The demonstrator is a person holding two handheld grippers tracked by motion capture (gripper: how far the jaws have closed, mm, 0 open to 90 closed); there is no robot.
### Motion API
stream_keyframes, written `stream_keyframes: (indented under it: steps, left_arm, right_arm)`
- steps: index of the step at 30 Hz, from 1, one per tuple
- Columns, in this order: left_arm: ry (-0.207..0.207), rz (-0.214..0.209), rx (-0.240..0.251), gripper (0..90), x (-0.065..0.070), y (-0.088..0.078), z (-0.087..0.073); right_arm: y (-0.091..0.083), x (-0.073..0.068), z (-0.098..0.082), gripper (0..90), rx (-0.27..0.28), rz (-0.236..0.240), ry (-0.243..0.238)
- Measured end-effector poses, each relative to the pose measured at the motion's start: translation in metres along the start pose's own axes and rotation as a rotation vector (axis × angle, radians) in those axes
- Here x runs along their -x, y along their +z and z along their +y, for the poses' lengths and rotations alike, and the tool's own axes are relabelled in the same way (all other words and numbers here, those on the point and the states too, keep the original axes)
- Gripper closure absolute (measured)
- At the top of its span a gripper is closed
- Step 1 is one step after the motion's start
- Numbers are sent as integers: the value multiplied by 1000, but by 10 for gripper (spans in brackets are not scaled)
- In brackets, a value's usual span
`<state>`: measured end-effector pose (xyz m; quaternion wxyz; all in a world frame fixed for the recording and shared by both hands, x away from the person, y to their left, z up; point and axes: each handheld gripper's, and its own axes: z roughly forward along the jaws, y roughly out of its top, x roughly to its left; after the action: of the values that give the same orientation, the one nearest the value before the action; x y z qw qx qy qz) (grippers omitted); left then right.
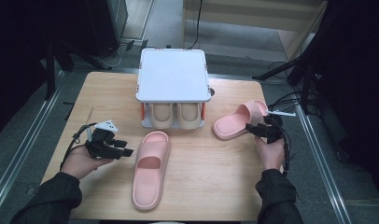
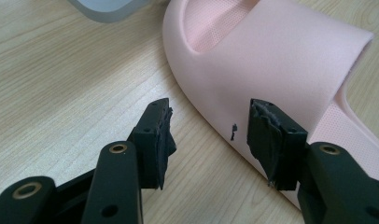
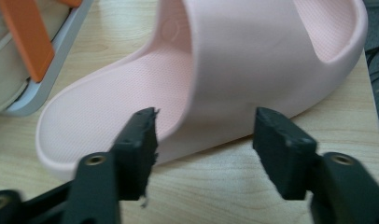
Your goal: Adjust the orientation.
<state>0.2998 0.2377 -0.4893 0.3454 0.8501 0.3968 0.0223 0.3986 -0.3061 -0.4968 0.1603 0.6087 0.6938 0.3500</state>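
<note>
Two pink slippers lie on the wooden table. One pink slipper lies lengthwise in the middle. My left gripper is open just to its left, jaws at the slipper's side edge, nothing held. The other pink slipper lies slanted at the right. My right gripper is open close against its near side, jaws level with the strap, gripping nothing.
A small white shoe rack with orange posts stands at the back middle, with a beige pair of slippers on its lower shelf. Cables hang off the table's right edge. Metal rails run along both sides.
</note>
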Motion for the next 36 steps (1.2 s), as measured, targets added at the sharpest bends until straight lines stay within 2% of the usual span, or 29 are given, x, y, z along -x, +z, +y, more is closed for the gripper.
stream_keyframes:
  steps: [3, 7, 14, 16, 21, 28, 31, 36]
  left_arm:
    - [-1, 1, -3, 489, 0, 0, 0]
    - [0, 2, -6, 489, 0, 1, 0]
    - [-1, 3, -7, 488, 0, 1, 0]
    - [-2, 1, -8, 489, 0, 1, 0]
    - [4, 2, -16, 489, 1, 1, 0]
    - [0, 1, -13, 488, 1, 4, 1]
    - [2, 2, -16, 488, 2, 4, 1]
    - [1, 5, -12, 487, 0, 2, 1]
  right_arm:
    - [6, 1, 1, 304, 6, -26, 24]
    - [14, -1, 4, 283, 12, -72, 38]
    - [27, 1, 6, 328, 3, -115, 44]
    - [25, 2, 6, 388, 0, -111, 47]
    - [19, 7, 8, 581, 1, -119, 17]
    - [14, 15, 7, 807, 27, -133, 34]
    - [13, 16, 7, 853, 21, -137, 27]
    - [12, 12, 9, 863, 18, -115, 21]
